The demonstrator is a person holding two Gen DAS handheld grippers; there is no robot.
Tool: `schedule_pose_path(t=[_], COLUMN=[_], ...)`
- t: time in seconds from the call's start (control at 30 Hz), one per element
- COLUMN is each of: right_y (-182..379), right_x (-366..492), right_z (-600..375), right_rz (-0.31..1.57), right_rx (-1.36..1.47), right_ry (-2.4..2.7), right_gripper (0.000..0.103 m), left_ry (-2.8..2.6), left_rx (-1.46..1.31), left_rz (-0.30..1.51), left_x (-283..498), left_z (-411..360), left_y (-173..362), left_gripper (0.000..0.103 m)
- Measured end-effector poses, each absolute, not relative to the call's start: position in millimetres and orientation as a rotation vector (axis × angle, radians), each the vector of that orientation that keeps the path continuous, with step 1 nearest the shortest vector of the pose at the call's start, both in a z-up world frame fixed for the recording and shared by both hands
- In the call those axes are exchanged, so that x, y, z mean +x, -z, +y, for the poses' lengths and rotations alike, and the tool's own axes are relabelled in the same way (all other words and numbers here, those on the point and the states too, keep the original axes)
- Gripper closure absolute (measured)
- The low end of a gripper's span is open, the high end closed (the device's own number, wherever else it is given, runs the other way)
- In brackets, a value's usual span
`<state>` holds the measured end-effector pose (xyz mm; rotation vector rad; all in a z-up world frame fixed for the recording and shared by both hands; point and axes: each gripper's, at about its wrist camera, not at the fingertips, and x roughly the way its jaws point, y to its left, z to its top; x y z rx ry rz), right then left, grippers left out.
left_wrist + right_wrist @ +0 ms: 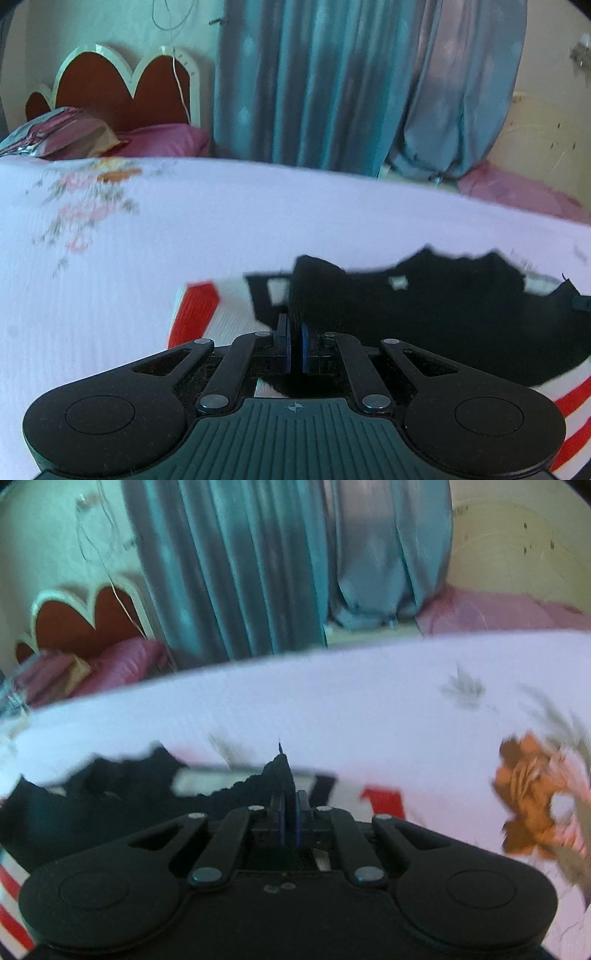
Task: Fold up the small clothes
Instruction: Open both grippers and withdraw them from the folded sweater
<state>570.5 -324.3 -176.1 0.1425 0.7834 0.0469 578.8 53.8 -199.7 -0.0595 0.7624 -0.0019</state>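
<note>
Soft daylight fills both views with a cool, bluish cast, brightest through the curtain (332, 85), whose folds glow. The white bedspread (258, 221) is washed out almost to glare. The black garment (443, 325) is so dark its folds barely show. Motion blur smears the right wrist view most, including the orange flower print (532, 794). Fisheye distortion bends the bed's edge, and black corners frame each picture.

I see a bed (184, 221) with a white flowered sheet. Behind it hang teal curtains (314, 85), beside a scalloped headboard (110, 81) and pink pillow (166, 142).
</note>
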Motion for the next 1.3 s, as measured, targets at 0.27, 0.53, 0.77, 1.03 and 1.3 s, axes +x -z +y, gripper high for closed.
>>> schedule_pose_path(t=[0.27, 0.53, 0.77, 1.03, 1.3], right_y=[173, 141, 156, 179, 175], right_x=[562, 538, 518, 497, 477], right_z=[-334, -313, -254, -271, -298], right_rz=[0.778, 0.715, 0.756, 0.775, 0.778], right_rx=[0.203, 0.162, 0.060, -0.020, -0.022], right_ry=[-0.043, -0.132, -0.261, -0.189, -0.083], right_gripper=[0.082, 0.076, 0.079, 0.080, 0.078], left_ry=[-0.016, 0.076, 0.178, 0.127, 0.068], left_rx=[-0.013, -0.008, 0.043, 0.087, 0.074], left_rz=[0.775, 0.711, 0.758, 0.773, 0.778], left_x=[573, 534, 531, 517, 500], left_z=[50, 43, -5, 22, 33], left_y=[188, 162, 178, 200, 190], left_gripper=[0.072, 0.035, 0.035, 0.035, 0.035])
